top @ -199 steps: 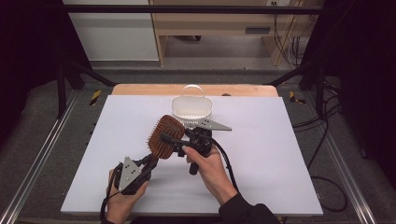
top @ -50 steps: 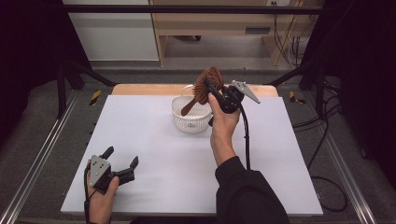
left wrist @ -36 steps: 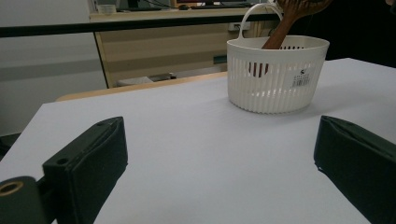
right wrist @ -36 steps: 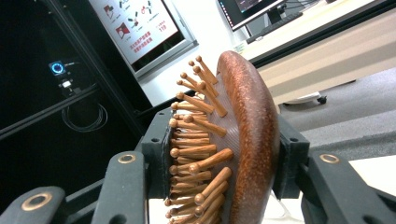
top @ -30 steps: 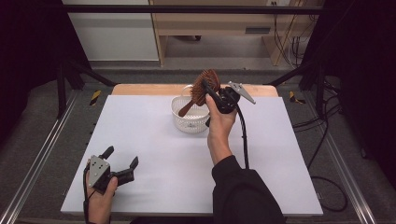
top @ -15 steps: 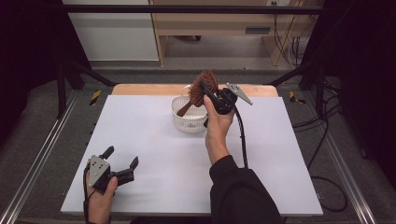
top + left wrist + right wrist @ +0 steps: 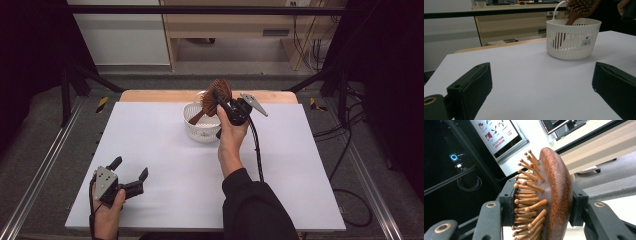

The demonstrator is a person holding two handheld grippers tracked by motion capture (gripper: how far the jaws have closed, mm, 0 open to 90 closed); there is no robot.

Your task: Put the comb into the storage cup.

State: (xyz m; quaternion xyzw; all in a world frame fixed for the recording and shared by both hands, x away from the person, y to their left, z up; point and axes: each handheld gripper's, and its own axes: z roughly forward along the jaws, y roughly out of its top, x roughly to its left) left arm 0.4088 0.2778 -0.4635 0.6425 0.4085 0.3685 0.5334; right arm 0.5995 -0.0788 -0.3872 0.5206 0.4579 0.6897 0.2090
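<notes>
While the left gripper (image 7: 131, 175) rests low at the near left corner of the white table (image 7: 150, 150), held in the person's left hand (image 7: 107, 215), its jaws stand wide apart with nothing between them. From the left gripper view, bare table stretches ahead to a white slotted basket (image 7: 573, 40) near the far edge. A wooden hairbrush (image 7: 215, 97) leans into that basket, handle down inside it and bristled head raised above the rim. To the right, the right gripper (image 7: 224, 102) is held up beside the basket, jaws clamped on the brush head. In the right gripper view, one jaw presses the bristles and the other the smooth back.
</notes>
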